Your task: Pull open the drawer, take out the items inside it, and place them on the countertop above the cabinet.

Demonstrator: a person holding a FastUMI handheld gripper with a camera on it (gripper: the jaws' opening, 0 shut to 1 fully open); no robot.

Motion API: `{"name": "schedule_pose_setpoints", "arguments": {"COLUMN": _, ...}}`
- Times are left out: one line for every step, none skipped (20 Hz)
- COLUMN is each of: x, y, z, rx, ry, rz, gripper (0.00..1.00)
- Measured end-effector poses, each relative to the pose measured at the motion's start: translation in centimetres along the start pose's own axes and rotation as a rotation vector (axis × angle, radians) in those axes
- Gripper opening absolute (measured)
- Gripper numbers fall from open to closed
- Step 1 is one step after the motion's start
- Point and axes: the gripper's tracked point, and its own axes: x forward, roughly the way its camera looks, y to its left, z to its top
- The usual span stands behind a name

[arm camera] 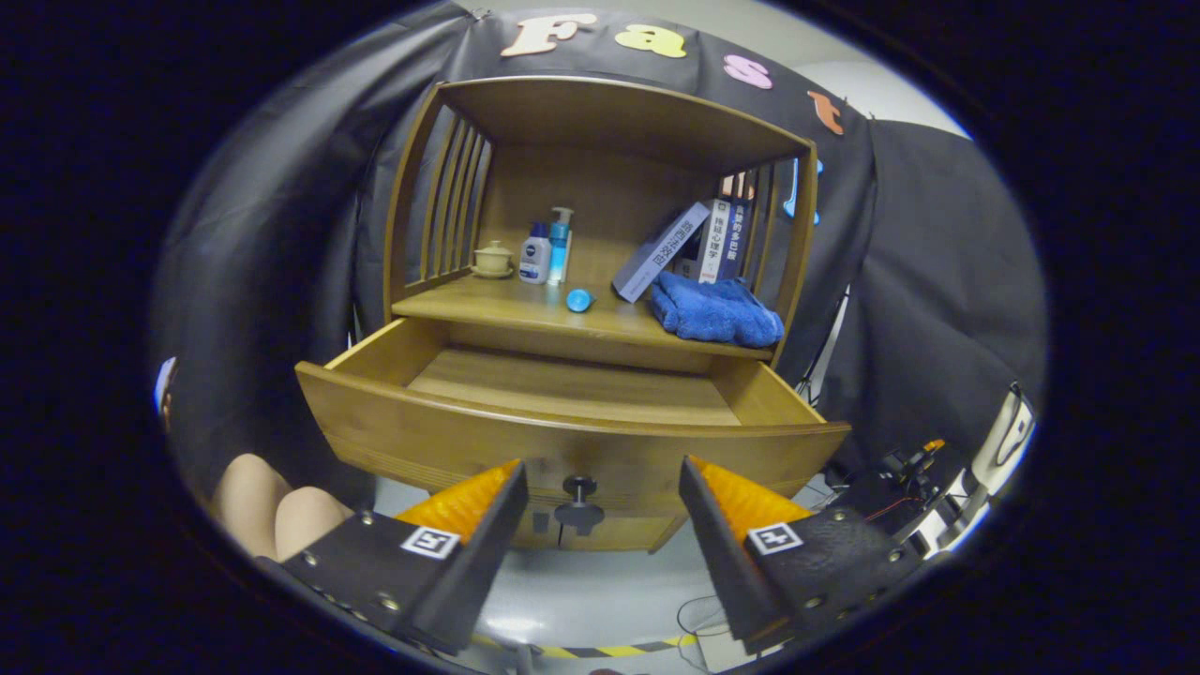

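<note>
In the gripper view we see the drawer [562, 412] pulled open, and the part of its floor that shows looks bare, so we judge the emptying largely done. Our gripper [600, 487] has its jaws wide apart, holding nothing, with the drawer's knob [579, 504] between the tips. On the table above the cabinet [525, 309] lie a blue towel [717, 311] at right, a small blue cap [579, 300] in the middle, and two bottles [547, 251] and a lidded cup [492, 259] far left. Books [694, 248] lean behind the towel. Nothing blocks the drawer.
</note>
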Motion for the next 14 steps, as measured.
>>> {"name": "schedule_pose_setpoints", "arguments": {"x": 0.5, "y": 0.0, "z": -0.1, "rx": -0.005, "ry": 0.0, "rz": -0.005, "gripper": 1.0}}
{"name": "schedule_pose_setpoints", "arguments": {"x": 1.1, "y": 0.0, "z": -0.1, "rx": -0.007, "ry": -0.004, "rz": -0.01, "gripper": 0.99}}
{"name": "schedule_pose_setpoints", "arguments": {"x": 1.6, "y": 0.2, "z": 0.0, "rx": -0.004, "ry": -0.006, "rz": -0.007, "gripper": 0.99}}
{"name": "schedule_pose_setpoints", "arguments": {"x": 2.3, "y": 0.6, "z": -0.1, "rx": 0.004, "ry": -0.005, "rz": -0.001, "gripper": 0.99}}
{"name": "schedule_pose_setpoints", "arguments": {"x": 2.8, "y": 0.9, "z": -0.3, "rx": 0.013, "ry": 0.001, "rz": 0.004, "gripper": 0.99}}
{"name": "schedule_pose_setpoints", "arguments": {"x": 3.3, "y": 1.1, "z": -0.2, "rx": 0.021, "ry": 0.0, "rz": 0.004, "gripper": 0.99}}
{"name": "schedule_pose_setpoints", "arguments": {"x": 3.7, "y": 1.3, "z": -0.2, "rx": 0.025, "ry": -0.002, "rz": 0.006, "gripper": 0.99}}
{"name": "schedule_pose_setpoints", "arguments": {"x": 4.1, "y": 1.6, "z": -0.2, "rx": 0.029, "ry": -0.001, "rz": 0.009, "gripper": 0.99}}
{"name": "schedule_pose_setpoints", "arguments": {"x": 4.4, "y": 1.8, "z": -0.2, "rx": 0.032, "ry": 0.001, "rz": 0.015, "gripper": 0.99}}
{"name": "schedule_pose_setpoints", "arguments": {"x": 4.8, "y": 2.0, "z": -0.1, "rx": 0.033, "ry": 0.001, "rz": 0.02, "gripper": 0.99}}
{"name": "schedule_pose_setpoints", "arguments": {"x": 5.0, "y": 2.3, "z": -0.1, "rx": 0.031, "ry": 0.002, "rz": 0.027, "gripper": 0.99}}
{"name": "schedule_pose_setpoints", "arguments": {"x": 5.1, "y": 2.5, "z": -0.2, "rx": 0.022, "ry": 0.003, "rz": 0.033, "gripper": 0.99}}
{"name": "schedule_pose_setpoints", "arguments": {"x": 5.1, "y": 2.4, "z": -0.1, "rx": 0.01, "ry": -0.002, "rz": 0.028, "gripper": 0.98}}
{"name": "schedule_pose_setpoints", "arguments": {"x": 5.1, "y": 2.4, "z": -0.1, "rx": 0.002, "ry": -0.007, "rz": 0.031, "gripper": 0.99}}
